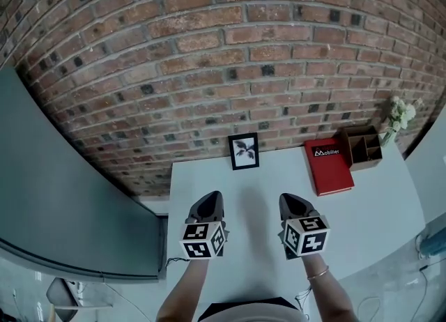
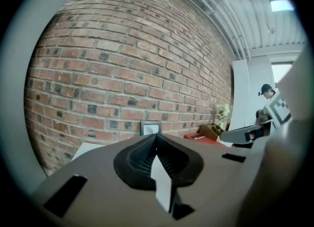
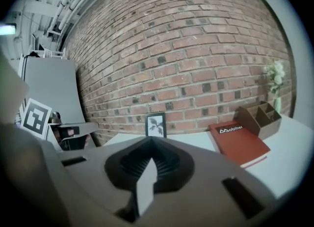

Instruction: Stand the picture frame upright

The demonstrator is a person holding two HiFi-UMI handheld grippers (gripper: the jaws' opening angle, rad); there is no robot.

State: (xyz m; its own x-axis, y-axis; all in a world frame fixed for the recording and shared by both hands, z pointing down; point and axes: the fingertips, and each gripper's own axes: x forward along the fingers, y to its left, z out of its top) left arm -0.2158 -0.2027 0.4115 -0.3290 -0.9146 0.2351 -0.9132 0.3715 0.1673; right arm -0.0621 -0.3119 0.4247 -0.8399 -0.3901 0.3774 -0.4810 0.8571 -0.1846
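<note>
The picture frame (image 1: 244,151) stands upright on the desk (image 1: 376,209) at its far edge, somewhat left of that edge's middle, with the brick wall (image 1: 209,49) right behind it. To its right along the far edge the book (image 1: 328,167) lies flat, the organiser box (image 1: 362,147) sits just beside it toward the far right corner, and the vase of flowers (image 1: 396,120) stands behind the box. The left claw (image 1: 209,201) and right claw (image 1: 293,201) hang side by side over the desk's near half, apart from each other and well short of the frame.

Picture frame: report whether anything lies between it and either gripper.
Nothing visible does. The picture frame stands upright by the brick wall; only bare table lies between it and the left gripper and right gripper, both shut and empty. The red book lies off to the right.
</note>
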